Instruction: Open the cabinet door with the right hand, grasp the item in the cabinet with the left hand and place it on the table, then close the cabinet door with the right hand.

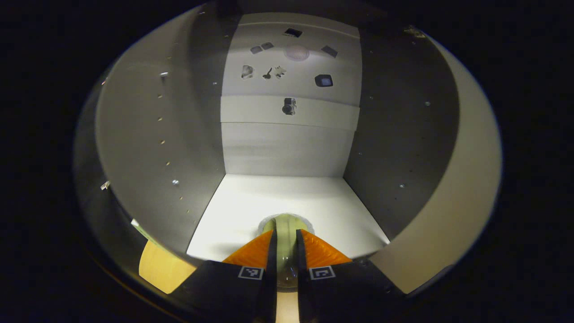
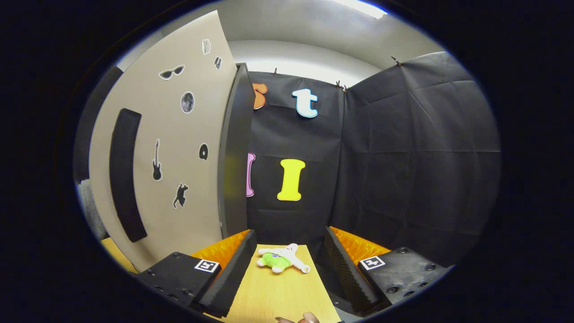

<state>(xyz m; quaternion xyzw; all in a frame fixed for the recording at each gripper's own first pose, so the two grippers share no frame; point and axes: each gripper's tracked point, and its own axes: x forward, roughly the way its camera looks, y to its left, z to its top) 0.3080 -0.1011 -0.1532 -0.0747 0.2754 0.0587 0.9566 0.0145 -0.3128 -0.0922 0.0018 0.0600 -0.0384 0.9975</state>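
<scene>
Inside cabinet (image 1: 287,148), left gripper (image 1: 285,251) jaws pinching pale item (image 1: 284,233) (mostly hidden)

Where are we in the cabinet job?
Done: the beige cabinet door with black stickers stands open. In hand: the left gripper, inside the white cabinet, is closed on a pale greenish translucent item on the cabinet floor. The right gripper is open, holding nothing. Left: place the item on the light wooden table, then close the door.
</scene>
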